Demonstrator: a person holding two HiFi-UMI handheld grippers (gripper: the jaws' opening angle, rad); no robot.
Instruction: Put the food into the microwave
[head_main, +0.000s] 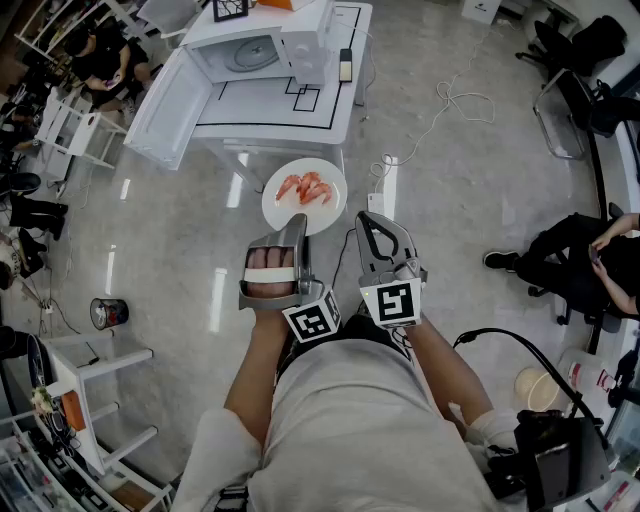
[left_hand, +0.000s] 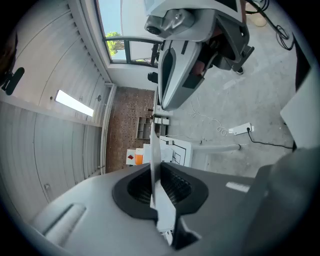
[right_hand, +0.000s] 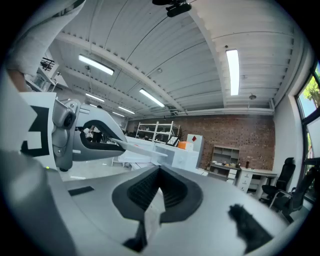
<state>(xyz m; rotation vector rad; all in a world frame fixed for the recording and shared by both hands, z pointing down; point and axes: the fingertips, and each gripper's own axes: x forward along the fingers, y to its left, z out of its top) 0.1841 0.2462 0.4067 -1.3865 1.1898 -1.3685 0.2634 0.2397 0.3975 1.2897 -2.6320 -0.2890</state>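
A white plate (head_main: 304, 195) bearing several pink shrimps (head_main: 305, 186) hangs level above the floor. My left gripper (head_main: 298, 222) is shut on the plate's near rim; in the left gripper view the plate's edge (left_hand: 152, 150) runs between the jaws. My right gripper (head_main: 362, 218) is shut and holds nothing, just right of the plate. The right gripper view shows the left gripper (right_hand: 85, 137) and the plate (right_hand: 140, 150) to its left. Ahead, a white microwave (head_main: 265, 45) stands on a white table (head_main: 330, 110) with its door (head_main: 170, 108) swung open to the left.
A power strip (head_main: 377, 200) and its cable lie on the floor below the table. A dark slim device (head_main: 345, 65) lies on the table beside the microwave. A seated person (head_main: 580, 255) is at the right. White shelves (head_main: 90, 370) and a can (head_main: 108, 313) stand at the left.
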